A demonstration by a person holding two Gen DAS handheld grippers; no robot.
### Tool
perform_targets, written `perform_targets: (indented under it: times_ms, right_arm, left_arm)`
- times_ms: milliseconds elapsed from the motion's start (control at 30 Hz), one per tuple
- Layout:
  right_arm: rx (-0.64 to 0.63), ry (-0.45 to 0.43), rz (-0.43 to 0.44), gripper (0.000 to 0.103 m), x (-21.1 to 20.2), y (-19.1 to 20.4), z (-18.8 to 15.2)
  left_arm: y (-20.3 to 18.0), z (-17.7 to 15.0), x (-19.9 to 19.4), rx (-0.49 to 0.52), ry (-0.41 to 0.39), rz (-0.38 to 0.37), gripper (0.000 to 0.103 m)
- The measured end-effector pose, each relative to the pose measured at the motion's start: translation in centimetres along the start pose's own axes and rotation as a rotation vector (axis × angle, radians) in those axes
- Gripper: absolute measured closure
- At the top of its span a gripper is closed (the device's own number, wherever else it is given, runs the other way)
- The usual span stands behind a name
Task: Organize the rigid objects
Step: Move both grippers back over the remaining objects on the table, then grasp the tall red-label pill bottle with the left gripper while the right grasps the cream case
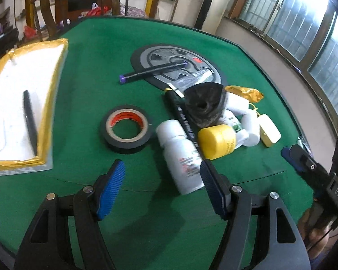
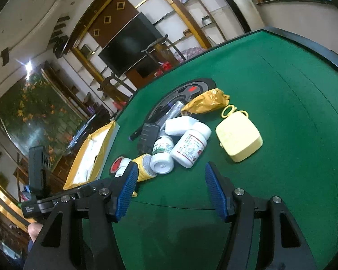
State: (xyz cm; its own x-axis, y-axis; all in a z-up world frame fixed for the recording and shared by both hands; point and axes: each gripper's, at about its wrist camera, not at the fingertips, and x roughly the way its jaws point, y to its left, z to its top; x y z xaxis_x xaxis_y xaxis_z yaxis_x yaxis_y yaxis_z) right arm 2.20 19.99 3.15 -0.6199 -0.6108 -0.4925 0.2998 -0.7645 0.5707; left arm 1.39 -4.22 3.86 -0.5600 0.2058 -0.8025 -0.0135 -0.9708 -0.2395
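Note:
A pile of small items lies on the green table (image 1: 83, 45). In the left wrist view: a roll of black tape (image 1: 126, 129), a white pill bottle (image 1: 182, 157) lying down, a yellow jar (image 1: 216, 142), a black marker (image 1: 182, 117), a dark fan-shaped object (image 1: 204, 104) and a purple-tipped black pen (image 1: 151, 70). My left gripper (image 1: 162, 189) is open and empty, just before the white bottle. In the right wrist view: a labelled white bottle (image 2: 190, 145), a green-labelled bottle (image 2: 162, 155) and a pale yellow case (image 2: 238, 140). My right gripper (image 2: 171, 191) is open and empty, short of the pile.
A white tray with gold-taped rim (image 1: 49, 103) at the left holds a black pen (image 1: 30, 117); it also shows in the right wrist view (image 2: 101, 144). A round black and grey mat (image 1: 162, 56) and a gold packet (image 1: 247, 93) lie behind the pile. The table edge (image 2: 315, 45) curves at the right.

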Motion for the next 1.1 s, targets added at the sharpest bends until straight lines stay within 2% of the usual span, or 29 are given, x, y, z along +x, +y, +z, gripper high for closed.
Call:
perform_targets:
  times_ms: [67,167,233,333,467,533,600,633,700,733,867,1033,1100]
  right_arm:
    - [0.008,-0.007,0.008,0.047,-0.2,-0.4,-0.2]
    - [0.019,-0.016,0.014,0.047,-0.4,-0.7,-0.2]
    - [0.025,-0.024,0.009,0.047,-0.6,-0.9,-0.2]
    - [0.025,-0.022,0.01,0.047,-0.6,-0.8,-0.2]
    - [0.018,-0.005,0.004,0.047,-0.6,-0.7,0.0]
    - [-0.023,-0.001,-0.055,0.047,-0.7,-0.6,0.4]
    - [-0.06,0.007,-0.125,0.043,-0.8,-0.7,1.0]
    - [-0.096,0.023,-0.182,0.034,-0.5,-0.6,1.5]
    - [-0.17,0.043,-0.315,0.032,0.0,-0.4,2.4]
    - [-0.199,0.052,-0.35,0.032,0.3,-0.4,2.7]
    - [-0.32,0.179,-0.424,0.032,3.3,-0.1,4.0]
    - [-0.327,0.268,-0.459,0.033,5.9,-1.4,4.4]
    - [-0.329,0.278,-0.463,0.036,6.3,-1.9,4.2]
  left_arm:
    - [-0.3,0.2,0.3,-0.006,0.005,-0.01,0.034]
    - [-0.7,0.5,1.4,-0.005,0.013,0.019,0.037]
    - [-0.8,0.8,2.3,0.0,0.021,0.003,0.051]
    - [-0.6,0.7,2.6,-0.01,0.014,-0.029,0.065]
    - [-0.3,0.1,1.8,0.051,-0.004,0.0,0.071]
    - [0.2,-0.7,1.3,0.078,-0.019,0.015,0.071]
    - [0.7,-1.1,0.9,0.089,-0.031,0.021,0.071]
    - [0.8,-1.0,0.8,0.087,-0.032,0.019,0.071]
    - [1.0,-0.9,1.1,0.079,-0.018,0.006,0.071]
    - [1.0,-0.8,1.2,0.081,-0.02,0.008,0.071]
    - [0.6,-0.7,1.4,0.103,-0.028,0.032,0.071]
    - [1.0,-0.5,1.7,0.09,-0.029,0.015,0.071]
    - [0.9,-0.5,1.7,0.095,-0.029,0.02,0.071]
